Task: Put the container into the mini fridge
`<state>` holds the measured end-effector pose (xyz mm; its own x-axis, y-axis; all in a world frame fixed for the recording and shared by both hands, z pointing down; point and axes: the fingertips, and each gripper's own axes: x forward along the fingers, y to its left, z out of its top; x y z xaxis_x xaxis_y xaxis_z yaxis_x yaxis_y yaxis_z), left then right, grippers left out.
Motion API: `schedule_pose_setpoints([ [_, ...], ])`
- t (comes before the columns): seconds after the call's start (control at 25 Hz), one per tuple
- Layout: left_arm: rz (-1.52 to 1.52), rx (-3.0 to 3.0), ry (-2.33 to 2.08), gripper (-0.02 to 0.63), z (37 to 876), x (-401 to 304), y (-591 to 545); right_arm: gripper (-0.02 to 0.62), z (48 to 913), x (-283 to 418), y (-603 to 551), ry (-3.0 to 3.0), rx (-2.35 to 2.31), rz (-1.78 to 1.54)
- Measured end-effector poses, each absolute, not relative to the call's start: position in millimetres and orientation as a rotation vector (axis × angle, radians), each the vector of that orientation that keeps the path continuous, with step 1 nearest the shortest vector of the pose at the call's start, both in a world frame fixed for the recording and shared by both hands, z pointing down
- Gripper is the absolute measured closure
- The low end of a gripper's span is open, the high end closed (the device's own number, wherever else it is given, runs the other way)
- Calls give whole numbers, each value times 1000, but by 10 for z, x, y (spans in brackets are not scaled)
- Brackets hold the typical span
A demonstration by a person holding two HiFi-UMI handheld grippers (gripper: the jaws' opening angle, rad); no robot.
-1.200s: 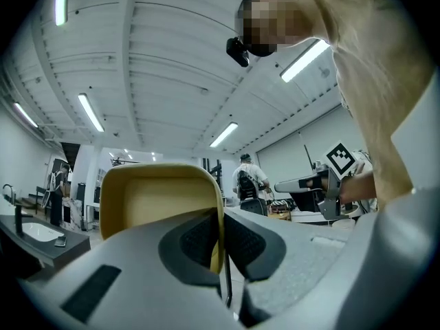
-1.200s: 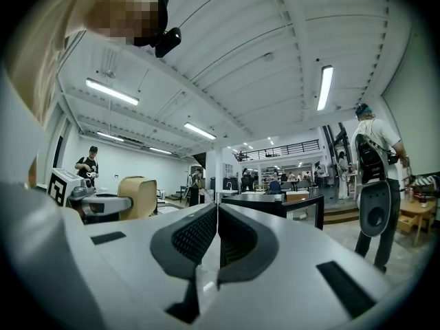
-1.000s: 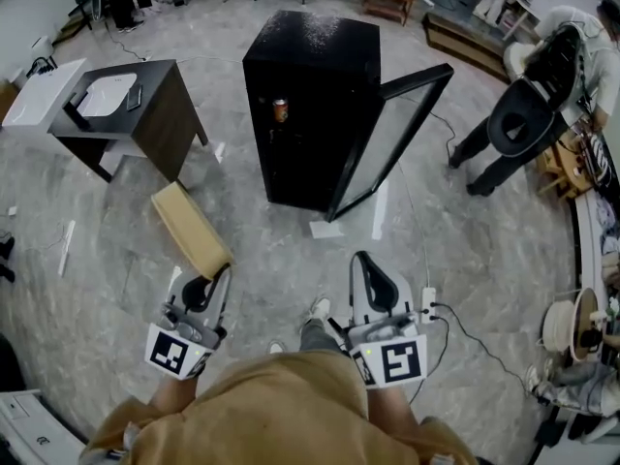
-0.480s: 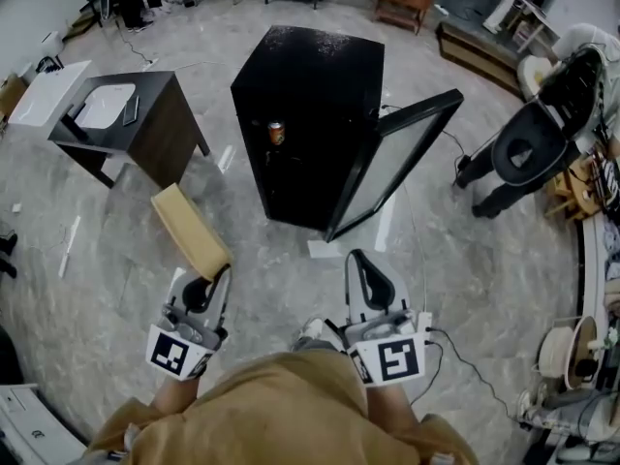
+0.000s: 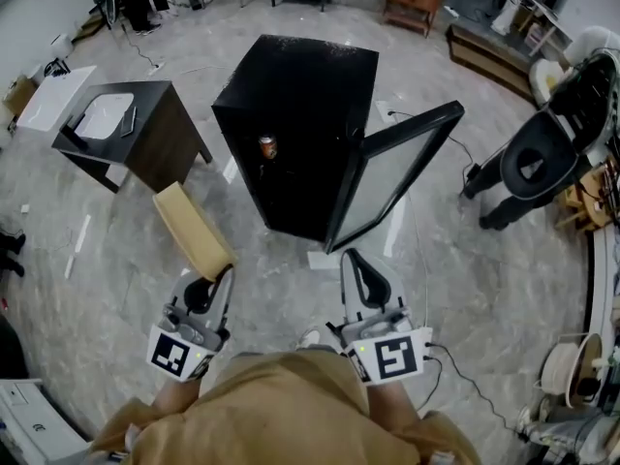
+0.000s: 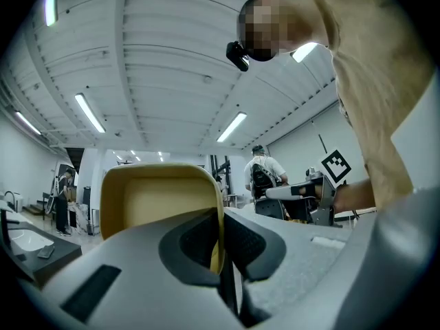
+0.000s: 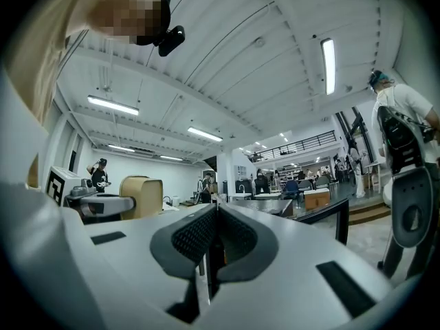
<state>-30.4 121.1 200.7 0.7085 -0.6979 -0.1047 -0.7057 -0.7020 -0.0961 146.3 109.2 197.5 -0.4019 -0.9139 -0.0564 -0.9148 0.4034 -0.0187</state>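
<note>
At twelve o'clock on the floor ahead of the person stands the black mini fridge (image 5: 308, 114). Its glass door (image 5: 392, 174) is swung out toward four o'clock, so the dark cavity faces the person, which looks like readiness for loading. A dark tabletop (image 5: 160, 93) sits well apart at ten o'clock and seems to play no part in this step. The tan container (image 5: 192, 229) is off the floor, angled up and away toward eleven o'clock from the left tool (image 5: 213, 279). It is carried short of the fridge and is not yet inside. The left gripper view shows why it rides that way: the left tool (image 6: 221, 253) is clamped on one thin wall of the container (image 6: 161, 201). One pad sits inside the hollow and one outside, so the open tub stands above the jaws with its mouth toward the camera. The right tool (image 5: 360, 269) is level beside it at five o'clock from the container. Its jaws are pressed together on nothing, as the right gripper view confirms (image 7: 213, 243). It appears to be kept free, perhaps to steady the door. Smallest, a can (image 5: 267, 146) already stands on an upper shelf inside the fridge, so the container will probably need a spot beside or below it.
</note>
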Motion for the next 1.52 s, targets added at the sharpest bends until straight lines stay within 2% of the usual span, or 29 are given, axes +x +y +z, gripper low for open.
schedule_pose_setpoints([
  [0.44,57,-2801,1189,601,2153,-282,1054,592,1966,1243,789,2566,-1591,-31],
  [0.92,18,-2853,986,601,2280,-507,175,592,1894,1096,187,2475,-1806,17],
  [1.52,-373,-2842,788,601,2992,-456,-510,592,2370,970,-310,2477,-1918,-103],
])
